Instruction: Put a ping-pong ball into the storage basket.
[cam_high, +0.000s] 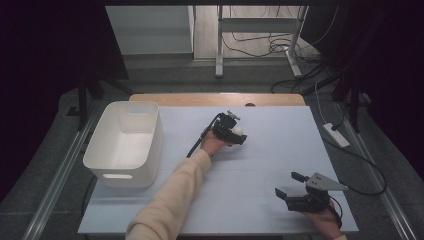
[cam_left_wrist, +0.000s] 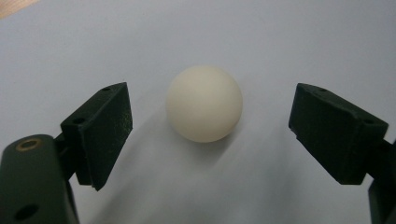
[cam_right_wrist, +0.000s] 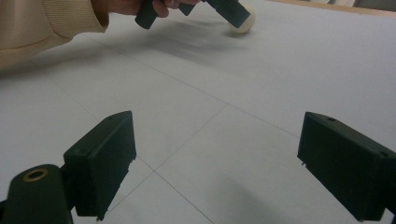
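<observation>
**Open left gripper brackets a cream ball on the pale table**

While the person's left arm in its cream knitted sleeve (cam_high: 170, 195) reaches across the table, the left gripper (cam_high: 239, 135) sits near the middle of the pale blue-grey table top (cam_high: 280, 150), with its black jaws spread wide. Between them lies the small, smooth, cream-white ball (cam_left_wrist: 204, 103), resting on the surface. In the left gripper view the ball sits toward 12 o'clock from the midpoint of the jaws, a clear gap showing on either side, so neither pad touches it. Nothing is grasped; the gripper is released around the ball rather than closed on it.

In the high view the ball (cam_high: 238, 131) shows as a pale spot at the gripper's tip, at about 3 o'clock from the hand that holds the tool. The white rectangular plastic bin with cut-out handles (cam_high: 125, 145) stands well apart from it, at roughly 9 o'clock, near the table's left edge.

The right gripper (cam_high: 290, 185) rests low at about 5 o'clock from the ball, held by the person's right hand (cam_high: 325, 220) near the front edge. Its jaws also stand wide apart with only bare table between them. From the right gripper view, the ball (cam_right_wrist: 245, 23) appears far off toward 12 o'clock, partly behind one jaw of the left gripper.
</observation>
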